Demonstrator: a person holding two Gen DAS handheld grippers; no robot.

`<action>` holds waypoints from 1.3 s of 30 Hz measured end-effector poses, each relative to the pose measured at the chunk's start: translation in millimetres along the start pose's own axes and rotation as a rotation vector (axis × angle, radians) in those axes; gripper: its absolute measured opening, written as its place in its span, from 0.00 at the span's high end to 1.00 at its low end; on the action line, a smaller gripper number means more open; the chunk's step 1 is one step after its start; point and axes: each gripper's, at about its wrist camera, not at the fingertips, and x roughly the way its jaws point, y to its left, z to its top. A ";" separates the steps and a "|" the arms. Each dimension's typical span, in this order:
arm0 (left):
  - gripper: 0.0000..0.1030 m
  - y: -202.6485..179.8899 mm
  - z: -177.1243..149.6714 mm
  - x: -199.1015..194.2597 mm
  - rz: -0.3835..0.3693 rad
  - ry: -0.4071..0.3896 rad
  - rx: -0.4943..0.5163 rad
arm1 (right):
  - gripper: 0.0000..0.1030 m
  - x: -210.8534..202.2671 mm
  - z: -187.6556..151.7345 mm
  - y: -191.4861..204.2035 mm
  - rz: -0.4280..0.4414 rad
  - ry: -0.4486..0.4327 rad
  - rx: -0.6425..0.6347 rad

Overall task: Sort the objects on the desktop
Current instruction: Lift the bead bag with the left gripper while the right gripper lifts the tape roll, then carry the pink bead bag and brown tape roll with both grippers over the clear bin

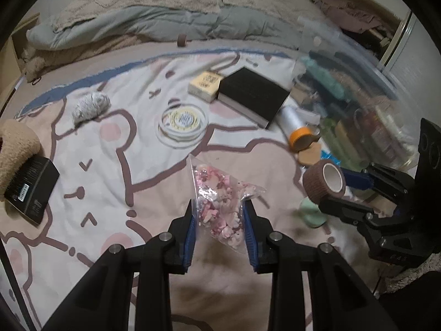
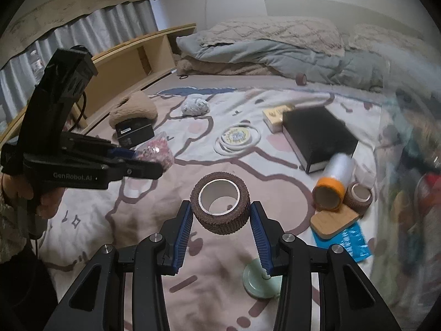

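While lifted above the bed's printed blanket (image 1: 154,165), a clear bag of pink pieces (image 1: 223,207) is clamped in the left hand-held gripper (image 1: 219,220). A brown bandage roll (image 2: 220,207) is clamped in the right hand-held gripper (image 2: 220,220). A clear storage bin (image 1: 358,104) is seen at right, its crowded contents blurred beyond identification.

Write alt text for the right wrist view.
The right gripper holds a brown roll of wrap between its blue-padded jaws, above a cartoon-print blanket. At left, the left gripper holds a small bag of pink pieces. A black box, an orange-ended roll and a ring of clear cord lie further back.
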 end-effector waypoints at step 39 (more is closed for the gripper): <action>0.70 -73.3 57.8 -124.8 -0.142 -0.343 0.101 | 0.58 -203.7 100.9 17.5 -0.383 -0.227 0.056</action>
